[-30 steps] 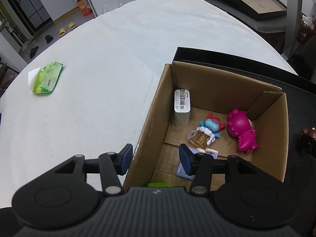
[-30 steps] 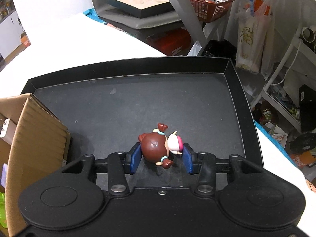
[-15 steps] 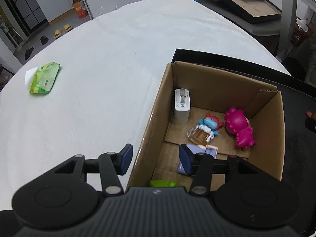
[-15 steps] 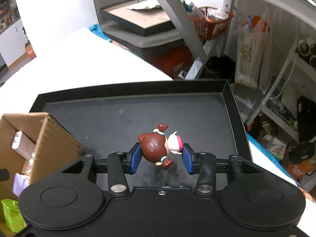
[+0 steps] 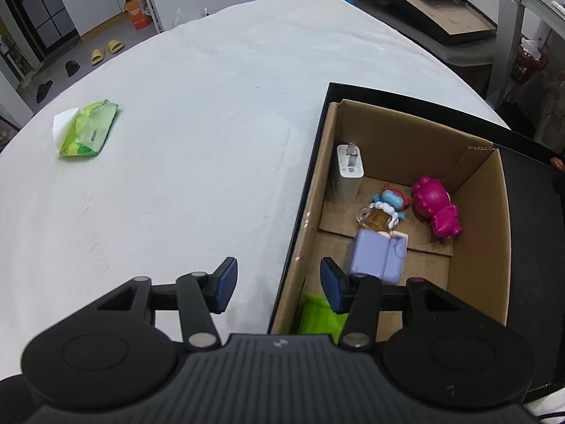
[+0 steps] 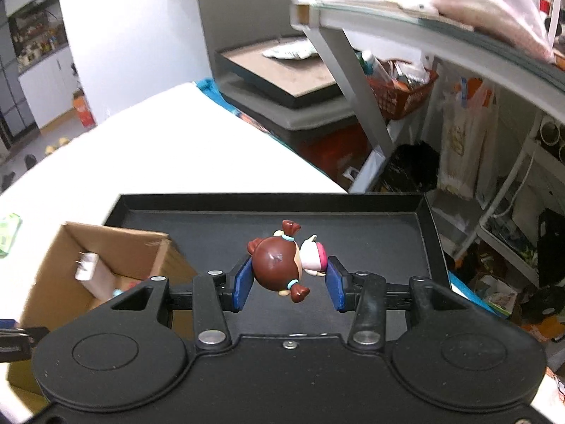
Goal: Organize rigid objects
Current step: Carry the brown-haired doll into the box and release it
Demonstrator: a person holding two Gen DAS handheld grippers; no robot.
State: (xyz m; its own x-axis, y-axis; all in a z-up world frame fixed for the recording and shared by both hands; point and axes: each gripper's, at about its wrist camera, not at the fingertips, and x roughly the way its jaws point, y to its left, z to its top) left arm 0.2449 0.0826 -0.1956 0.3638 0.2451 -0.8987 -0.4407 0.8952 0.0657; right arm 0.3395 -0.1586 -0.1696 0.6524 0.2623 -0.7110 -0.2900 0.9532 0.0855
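Observation:
A brown-haired girl figurine (image 6: 282,265) lies sideways between the blue pads of my right gripper (image 6: 287,284), which is shut on it and holds it above the black tray (image 6: 353,226). The open cardboard box (image 5: 476,212) stands in the tray's left part and appears again as the box (image 6: 141,247) in the right wrist view. Inside lie a white charger (image 5: 348,176), a blue and red figurine with a mug (image 5: 383,210), a magenta figurine (image 5: 436,205), a lilac block (image 5: 378,258) and a green object (image 5: 317,312). My left gripper (image 5: 277,288) is open, straddling the box's near-left wall with nothing held.
A green wet-wipe pack (image 5: 88,130) lies far left on the white tablecloth (image 5: 194,141). Beyond the table's right edge stand a metal frame leg (image 6: 353,95), an orange basket (image 6: 399,92), shelves and bags. Another framed board (image 6: 282,74) rests behind the table.
My right gripper has risen with the figurine, lifting it off the tray floor, and the box has come into view. The left gripper has drawn back a little, showing more of the box's contents.

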